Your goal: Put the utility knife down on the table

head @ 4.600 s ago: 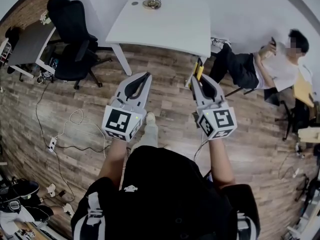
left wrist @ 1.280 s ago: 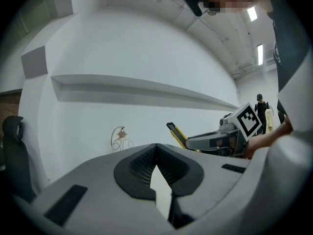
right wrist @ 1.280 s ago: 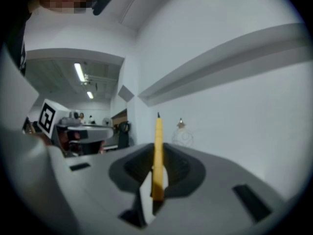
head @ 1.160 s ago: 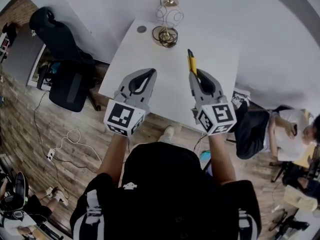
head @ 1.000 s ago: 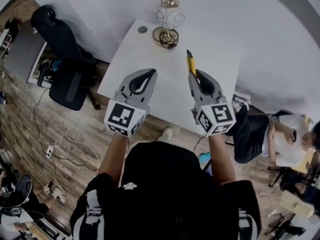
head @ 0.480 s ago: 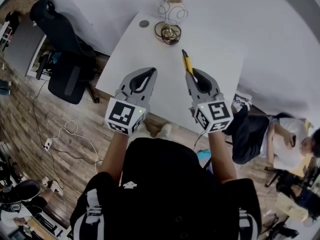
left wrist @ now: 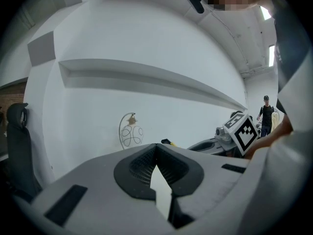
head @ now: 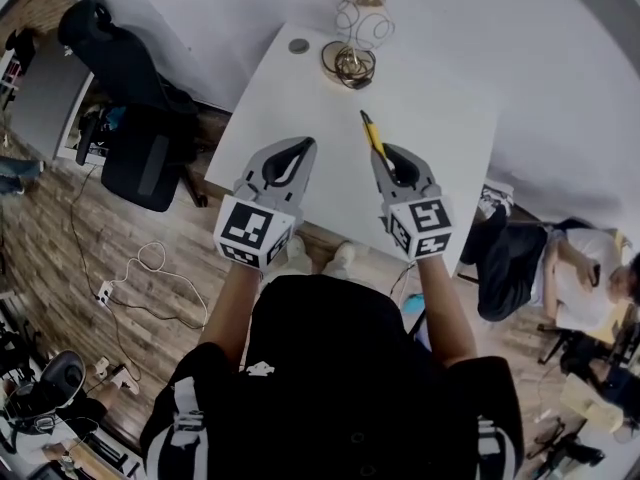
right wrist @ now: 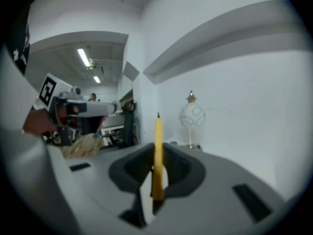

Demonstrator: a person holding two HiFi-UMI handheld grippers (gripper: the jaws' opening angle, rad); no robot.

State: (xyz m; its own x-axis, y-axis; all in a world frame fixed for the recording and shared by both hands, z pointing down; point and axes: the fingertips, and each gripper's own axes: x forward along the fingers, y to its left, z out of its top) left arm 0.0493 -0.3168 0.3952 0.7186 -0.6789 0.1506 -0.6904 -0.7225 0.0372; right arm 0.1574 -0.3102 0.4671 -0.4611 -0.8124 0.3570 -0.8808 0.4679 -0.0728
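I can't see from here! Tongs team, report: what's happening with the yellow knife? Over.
Right tongs shut on utility knife, held over white table. Left tongs shut, empty. Wire lamp at far edge, clear.

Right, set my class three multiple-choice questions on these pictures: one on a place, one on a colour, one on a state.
1. Where on the table does the lamp stand?
A. near edge
B. far end
C. dead centre

2. What colour is the knife?
A. red
B. green
C. yellow

3. How is the left gripper?
A. shut, empty
B. shut on the knife
C. wide open

Answers:
1 B: its base sits at the end farthest from both grippers.
2 C: a yellow body sticks out of the right gripper.
3 A: its jaws meet with nothing between them.
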